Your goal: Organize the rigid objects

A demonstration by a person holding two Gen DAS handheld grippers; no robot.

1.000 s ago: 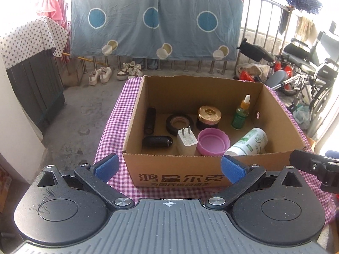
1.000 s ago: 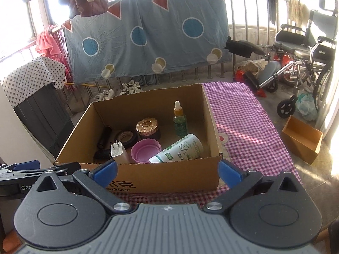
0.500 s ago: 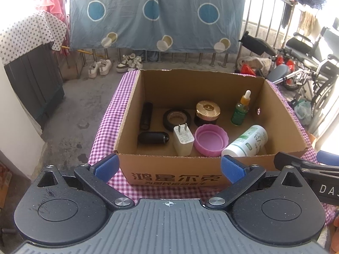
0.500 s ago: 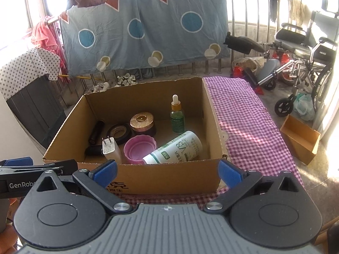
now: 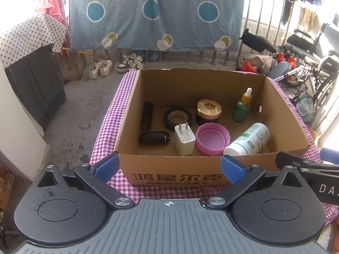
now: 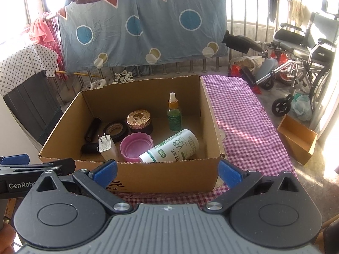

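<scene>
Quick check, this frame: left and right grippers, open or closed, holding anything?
Left gripper: open, holding nothing, in front of the box.
Right gripper: open, holding nothing, also in front of the box.

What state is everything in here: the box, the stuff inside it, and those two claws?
Box: open-topped, on checked cloth.
Dropper bottle: upright, capped.
White bottle: lying on its side.
Pink lid: hollow side up.
Charger: upright, prongs up.
Gold-lidded jar: upright, closed.
Tape roll: lying flat.
Left claw: open, empty.
Right claw: open, empty.
</scene>
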